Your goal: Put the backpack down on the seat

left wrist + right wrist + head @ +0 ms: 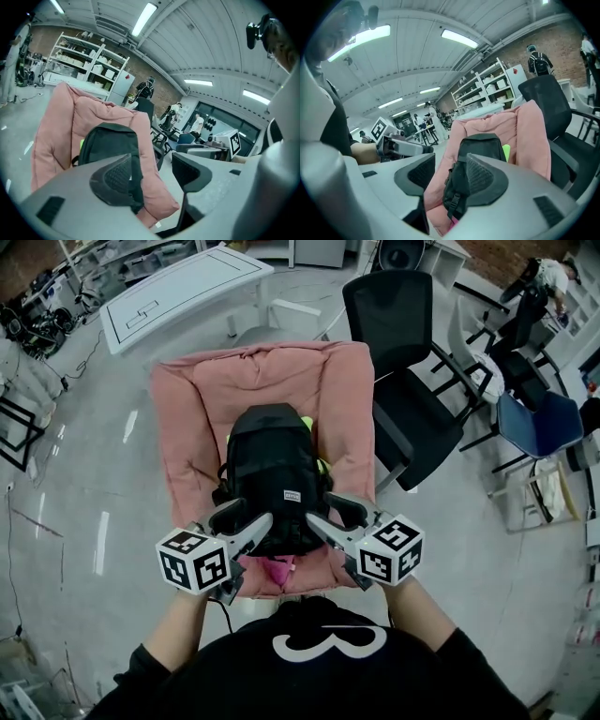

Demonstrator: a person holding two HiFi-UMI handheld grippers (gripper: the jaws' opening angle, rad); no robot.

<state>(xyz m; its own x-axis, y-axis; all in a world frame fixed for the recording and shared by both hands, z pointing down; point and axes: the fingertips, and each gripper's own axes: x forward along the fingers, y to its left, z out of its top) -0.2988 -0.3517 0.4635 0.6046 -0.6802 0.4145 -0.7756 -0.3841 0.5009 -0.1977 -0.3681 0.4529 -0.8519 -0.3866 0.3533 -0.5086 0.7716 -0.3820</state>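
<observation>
The black backpack (275,479) stands upright on the pink cushioned seat (187,418), leaning on its backrest, with a bit of yellow-green showing behind its top. My left gripper (246,521) is at the pack's lower left corner and my right gripper (336,518) at its lower right, both with jaws spread and pads off the fabric. In the left gripper view the backpack (108,140) shows past the open left gripper (152,173). In the right gripper view the backpack (480,145) and a hanging strap show between the open jaws of the right gripper (451,174).
A black office chair (403,343) stands close to the seat's right side, with a blue chair (539,423) beyond it. A white table (178,287) is behind the seat. Shelving (79,61) lines the far brick wall, and people stand in the background.
</observation>
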